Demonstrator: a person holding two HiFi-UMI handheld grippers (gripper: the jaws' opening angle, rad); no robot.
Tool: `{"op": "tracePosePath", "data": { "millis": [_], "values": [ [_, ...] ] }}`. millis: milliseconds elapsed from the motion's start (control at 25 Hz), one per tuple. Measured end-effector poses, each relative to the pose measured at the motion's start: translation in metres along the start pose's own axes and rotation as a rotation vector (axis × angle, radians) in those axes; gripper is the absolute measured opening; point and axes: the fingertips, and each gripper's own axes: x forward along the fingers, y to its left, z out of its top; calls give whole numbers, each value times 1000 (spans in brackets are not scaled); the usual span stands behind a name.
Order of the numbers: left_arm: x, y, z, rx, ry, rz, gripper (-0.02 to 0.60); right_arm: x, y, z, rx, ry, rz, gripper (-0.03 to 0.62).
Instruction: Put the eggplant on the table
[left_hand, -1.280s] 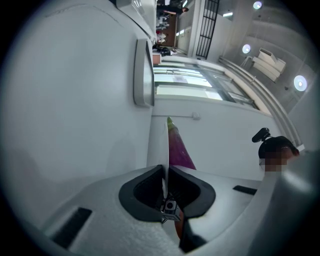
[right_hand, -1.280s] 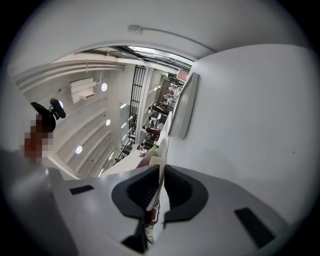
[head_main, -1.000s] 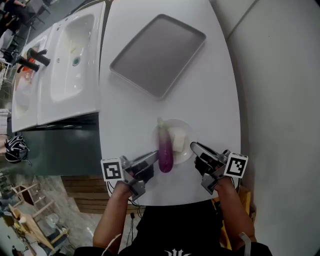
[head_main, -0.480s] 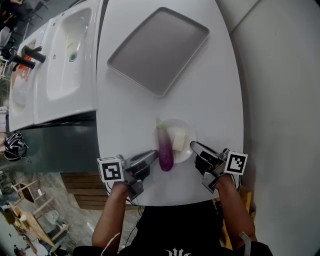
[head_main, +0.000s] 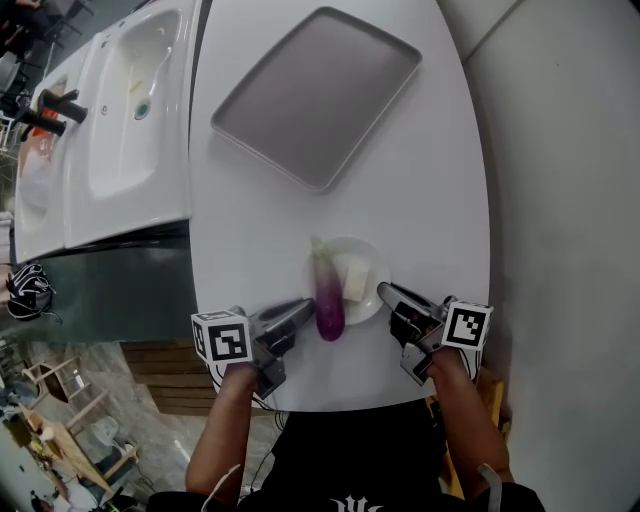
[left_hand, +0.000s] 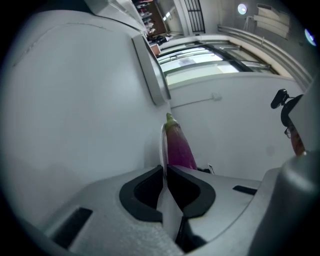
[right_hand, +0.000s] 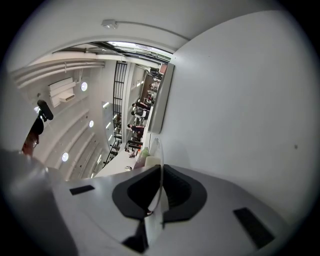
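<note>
Near table (head_main: 430, 200) edge: our left gripper (head_main: 303, 310) and right gripper (head_main: 386, 292) each clamped on plate (head_main: 375, 258) rim, opposite sides. Eggplant (head_main: 328, 300) lies on plate beside white block (head_main: 354, 277). We judge it light, smooth, slippery, prone to roll; grip mid-body. Tray (head_main: 315, 95) toward far edge.

Kitchen-like hall: sinks (head_main: 118, 150), tray (head_main: 315, 95)

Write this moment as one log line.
left gripper: shut on plate rim | right gripper: shut on plate rim | eggplant: on plate
</note>
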Motion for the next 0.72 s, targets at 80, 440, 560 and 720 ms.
{"op": "tracePosePath", "data": {
  "millis": [80, 440, 560, 720],
  "values": [
    [0, 2, 0, 36, 29, 51, 26, 0, -2, -1, 2, 6, -22, 15],
    [1, 14, -10, 206, 179, 258, 41, 1, -9, -11, -44, 47, -112, 17],
    [1, 16, -12, 242, 221, 303, 46, 2, -11, -12, -84, 69, -165, 17],
    [0, 18, -13, 299, 275, 358, 48, 4, -13, -13, -160, 97, -237, 18]
  ]
}}
